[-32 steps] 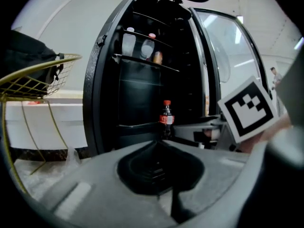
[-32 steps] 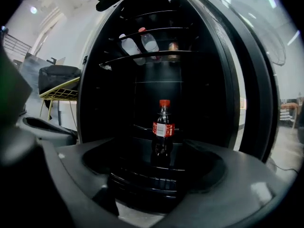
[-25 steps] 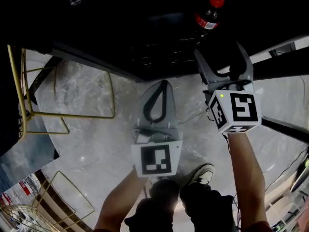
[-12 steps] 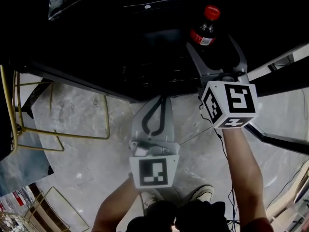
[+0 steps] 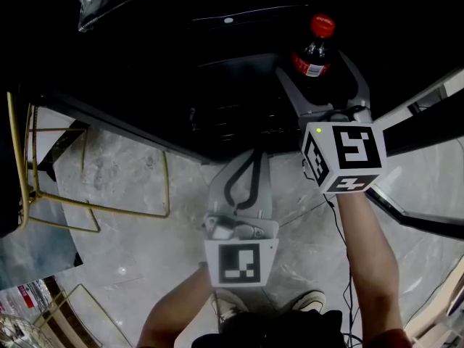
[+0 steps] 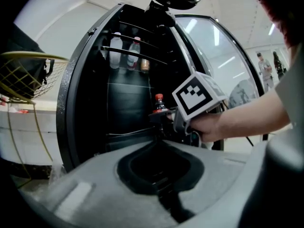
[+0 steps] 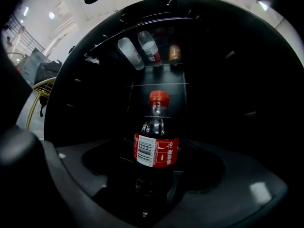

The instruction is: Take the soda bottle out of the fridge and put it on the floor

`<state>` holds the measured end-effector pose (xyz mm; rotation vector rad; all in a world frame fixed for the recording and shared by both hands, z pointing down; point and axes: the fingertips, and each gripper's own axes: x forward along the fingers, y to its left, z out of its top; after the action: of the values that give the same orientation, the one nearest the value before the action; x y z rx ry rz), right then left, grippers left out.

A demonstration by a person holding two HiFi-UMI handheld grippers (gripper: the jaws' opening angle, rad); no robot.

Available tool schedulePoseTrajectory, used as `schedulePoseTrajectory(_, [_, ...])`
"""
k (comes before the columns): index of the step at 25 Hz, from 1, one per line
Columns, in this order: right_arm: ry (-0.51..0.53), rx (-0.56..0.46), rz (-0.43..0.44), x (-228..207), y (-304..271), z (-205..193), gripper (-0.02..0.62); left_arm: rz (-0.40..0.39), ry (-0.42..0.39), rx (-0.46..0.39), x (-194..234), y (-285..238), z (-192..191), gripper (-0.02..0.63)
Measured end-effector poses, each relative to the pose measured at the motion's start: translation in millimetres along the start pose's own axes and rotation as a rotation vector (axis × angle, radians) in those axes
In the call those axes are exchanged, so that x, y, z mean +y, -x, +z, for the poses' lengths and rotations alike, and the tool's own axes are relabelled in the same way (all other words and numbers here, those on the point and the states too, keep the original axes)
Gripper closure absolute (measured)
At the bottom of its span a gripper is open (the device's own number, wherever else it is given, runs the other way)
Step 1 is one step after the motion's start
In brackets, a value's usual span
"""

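The right claw (image 5: 321, 85) reaches into the fridge (image 5: 217, 71), spread around the upright soda bottle (image 7: 155, 146), apparently to grip it. The left claw (image 5: 250, 159), closed and empty, waits clear above the floor (image 5: 116, 180).

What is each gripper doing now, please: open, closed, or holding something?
Left gripper: closed, empty.
Right gripper: open, its fingers on both sides of the dark plastic soda bottle with the red cap, not clamped on it.

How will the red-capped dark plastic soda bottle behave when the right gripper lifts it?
The red-capped dark soda bottle looks full to the neck, so it is probably heavy for its size. Its smooth round body may slip in the right gripper's jaws. Tall and narrow, it could tip if pushed.
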<state>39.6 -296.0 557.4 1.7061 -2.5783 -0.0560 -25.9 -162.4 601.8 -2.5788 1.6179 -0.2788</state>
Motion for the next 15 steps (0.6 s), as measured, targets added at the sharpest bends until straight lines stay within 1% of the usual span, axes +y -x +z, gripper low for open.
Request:
schedulePoseTrajectory(3, [0.006,0.005,0.002,0.1,-0.6,-3.1,0.195,0.009,0.018,-0.009,1.4,-1.4,-0.3,0.606])
schedulePoseTrajectory(6, [-0.041,0.015,0.008,-3.2,-0.6,-6.9,0.195,-0.004,0.035,-0.012,-1.3,-2.5,-3.3,0.606])
schedulePoseTrajectory(9, [-0.072,0.011,0.001,-8.1,-1.2,-5.0,0.195,-0.009,0.014,-0.018,2.5,-5.0,-4.3,0.606])
schedulePoseTrajectory(15, [-0.065,0.017,0.016,-4.8,-5.0,-6.0,0.196,0.003,0.024,-0.004,5.7,-4.1,-7.9,0.606])
